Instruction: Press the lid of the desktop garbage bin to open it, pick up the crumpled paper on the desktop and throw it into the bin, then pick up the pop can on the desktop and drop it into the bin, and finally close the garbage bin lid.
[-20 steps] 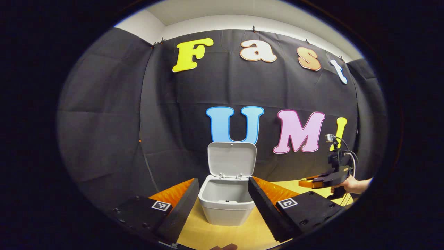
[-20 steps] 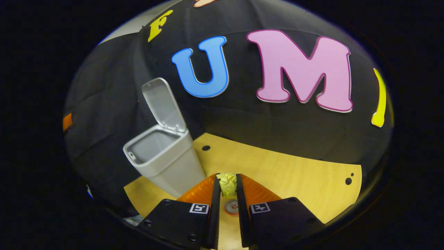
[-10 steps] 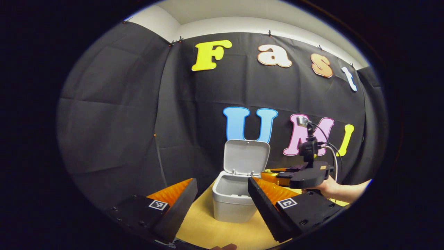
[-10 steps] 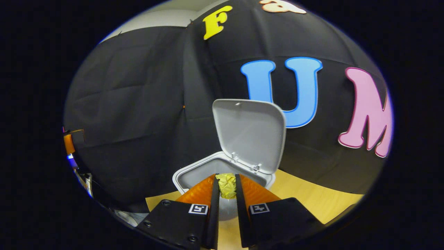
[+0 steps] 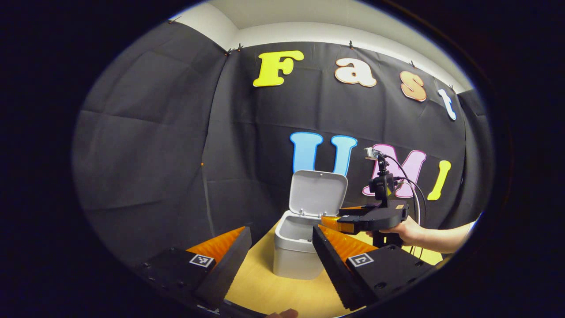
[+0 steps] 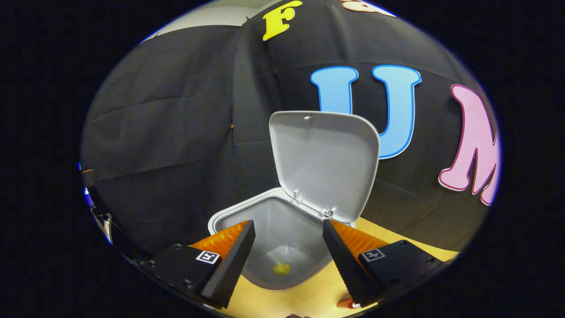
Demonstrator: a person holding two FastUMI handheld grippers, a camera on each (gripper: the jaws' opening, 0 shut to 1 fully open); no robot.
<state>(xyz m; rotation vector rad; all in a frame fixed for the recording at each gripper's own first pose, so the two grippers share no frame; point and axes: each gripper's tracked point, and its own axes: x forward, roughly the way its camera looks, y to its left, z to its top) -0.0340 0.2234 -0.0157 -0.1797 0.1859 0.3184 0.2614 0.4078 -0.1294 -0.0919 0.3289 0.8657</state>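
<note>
Bin (image 6: 282, 229) of smooth grey plastic, rounded lid (image 6: 324, 163) upright; crumpled paper (image 6: 281, 268) on its floor. Right tongs (image 6: 289, 247) spread above it; left tongs (image 5: 280, 247) spread, near, over wood-grain surface (image 5: 269, 291).

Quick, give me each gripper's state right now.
Left gripper: open, holding nothing.
Right gripper: open above the bin; the crumpled paper lies inside.

A light wooden desktop (image 5: 265, 291) stands before the black cloth wall (image 5: 154, 145), with a pale ceiling strip (image 5: 309, 26) above the cloth.
</note>
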